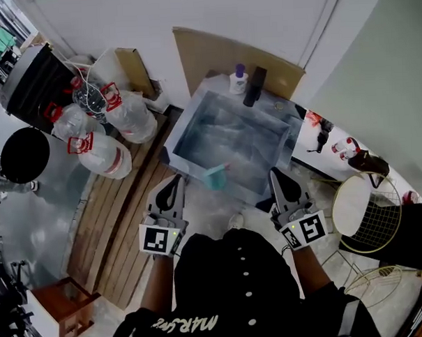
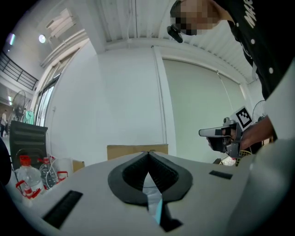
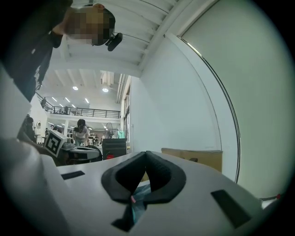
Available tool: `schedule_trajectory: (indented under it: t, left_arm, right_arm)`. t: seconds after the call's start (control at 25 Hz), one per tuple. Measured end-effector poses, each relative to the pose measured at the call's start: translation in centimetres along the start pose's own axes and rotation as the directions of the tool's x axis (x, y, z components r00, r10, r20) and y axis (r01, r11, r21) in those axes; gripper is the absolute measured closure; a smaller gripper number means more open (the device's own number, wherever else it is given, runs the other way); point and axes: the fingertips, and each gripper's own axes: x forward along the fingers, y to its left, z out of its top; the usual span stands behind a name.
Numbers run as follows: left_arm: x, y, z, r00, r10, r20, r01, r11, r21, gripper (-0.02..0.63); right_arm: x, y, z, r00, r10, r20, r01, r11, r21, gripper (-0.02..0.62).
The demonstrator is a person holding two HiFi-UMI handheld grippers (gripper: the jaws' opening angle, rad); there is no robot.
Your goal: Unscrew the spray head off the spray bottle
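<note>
A table (image 1: pixel 195 123) with a blue-grey top stands in front of me. A small teal object (image 1: pixel 215 177) sits near its front edge; I cannot tell what it is. At the back of the table stand a white bottle with a purple cap (image 1: pixel 238 79) and a dark upright bottle (image 1: pixel 255 86). My left gripper (image 1: pixel 175 180) and right gripper (image 1: pixel 275 173) are held level just short of the front edge, both shut with nothing in them. In the left gripper view the jaws (image 2: pixel 148 154) meet, and the right gripper (image 2: pixel 216 133) shows at the right. The right gripper view shows shut jaws (image 3: pixel 146 153) too.
Several big water jugs with red handles (image 1: pixel 102 144) lie left of the table beside a black bin (image 1: pixel 36 78). A wooden pallet (image 1: pixel 123 224) covers the floor at the left. A round wire-frame stool (image 1: pixel 363 213) stands at the right. Cardboard (image 1: pixel 234 58) leans on the wall.
</note>
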Motion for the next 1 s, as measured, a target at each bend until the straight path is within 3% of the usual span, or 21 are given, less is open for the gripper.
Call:
schedule_trajectory:
  t: [0.36, 0.64, 0.8, 1.0]
  left_arm:
    - [0.6, 0.0, -2.8, 0.998, -0.057, -0.021, 0.057, 0.998, -0.018, 0.592]
    - [0.8, 0.4, -8.0, 0.979, -0.153, -0.134, 0.154, 0.988, -0.001, 0.592]
    - [1.3, 0.1, -10.7, 0.962, -0.222, -0.159, 0.228, 0.973, 0.022, 0.592]
    - [1.8, -1.0, -14.3, 0.921, -0.311, -0.234, 0.318, 0.948, -0.009, 0.572]
  right_arm:
    - [2.3, -0.7, -1.8, 0.996, 0.083, -0.032, -0.083, 0.996, 0.014, 0.583]
    - [5.4, 1.2, -2.0, 0.980, 0.188, -0.072, -0.191, 0.981, -0.038, 0.583]
    - [7.5, 2.6, -1.8, 0.950, 0.293, -0.102, -0.301, 0.951, -0.074, 0.583]
    - [9.2, 3.4, -4.0, 0.881, 0.431, -0.197, -0.450, 0.890, -0.065, 0.581]
